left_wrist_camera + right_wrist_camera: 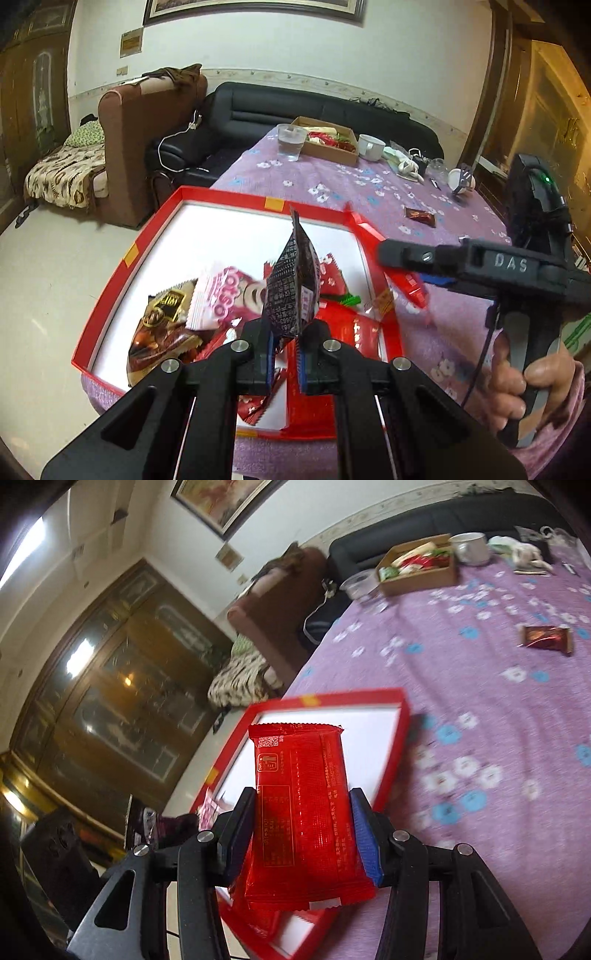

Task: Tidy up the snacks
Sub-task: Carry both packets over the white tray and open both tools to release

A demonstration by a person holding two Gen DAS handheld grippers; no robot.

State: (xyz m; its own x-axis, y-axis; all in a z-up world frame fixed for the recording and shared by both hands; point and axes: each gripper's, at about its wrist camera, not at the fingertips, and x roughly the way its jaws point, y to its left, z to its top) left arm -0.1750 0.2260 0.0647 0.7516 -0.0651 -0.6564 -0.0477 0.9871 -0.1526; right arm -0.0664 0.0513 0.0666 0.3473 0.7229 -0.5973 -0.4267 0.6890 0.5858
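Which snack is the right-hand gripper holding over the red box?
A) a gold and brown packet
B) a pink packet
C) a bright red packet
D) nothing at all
C: the right gripper is shut on a bright red packet, above the red box.

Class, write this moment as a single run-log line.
left hand-held gripper: shut on dark packet | right hand-held gripper: shut on red packet | red box: several snacks inside

Black sofa (295, 110) (brown armchair (144, 147) beside)
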